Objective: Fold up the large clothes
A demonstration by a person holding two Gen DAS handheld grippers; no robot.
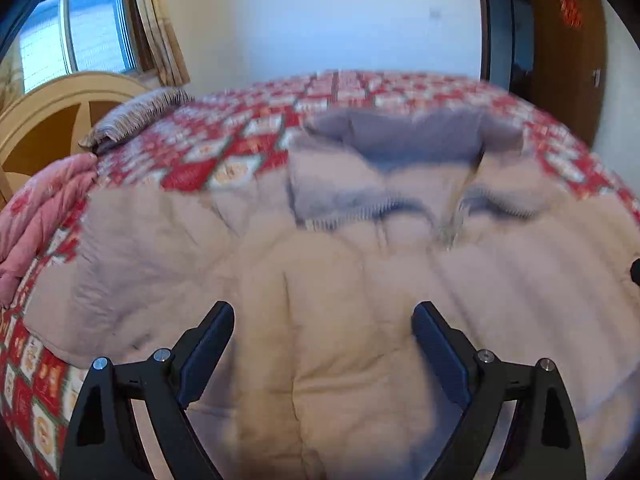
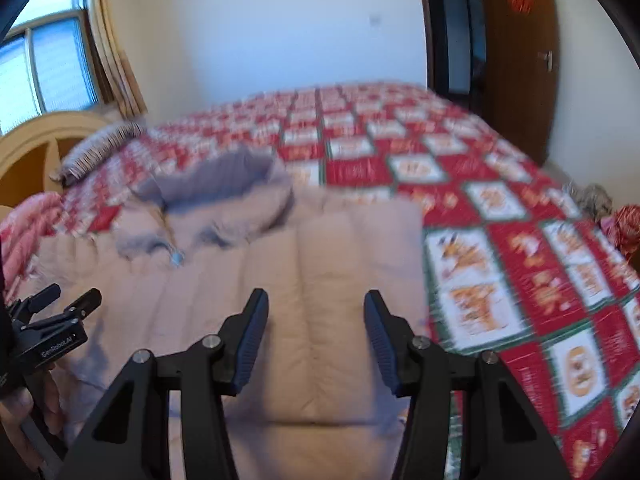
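A large pale beige quilted down jacket (image 1: pixel 340 300) lies flat on the bed, its collar (image 1: pixel 416 140) with grey lining at the far end and the zipper down the middle. My left gripper (image 1: pixel 323 312) is open and empty, hovering over the jacket's left part. In the right wrist view the same jacket (image 2: pixel 320 256) lies with its right side folded inward to a straight edge. My right gripper (image 2: pixel 316 300) is open and empty above that part. The left gripper (image 2: pixel 68 300) also shows at the left edge there.
The bed carries a red, white and green patterned bedspread (image 2: pixel 500 264). A pink quilt (image 1: pixel 36 216) and a striped pillow (image 1: pixel 132 116) lie by the headboard (image 1: pixel 52 108). A wooden door (image 2: pixel 516 40) stands at the far right. A window (image 1: pixel 76 32) is at far left.
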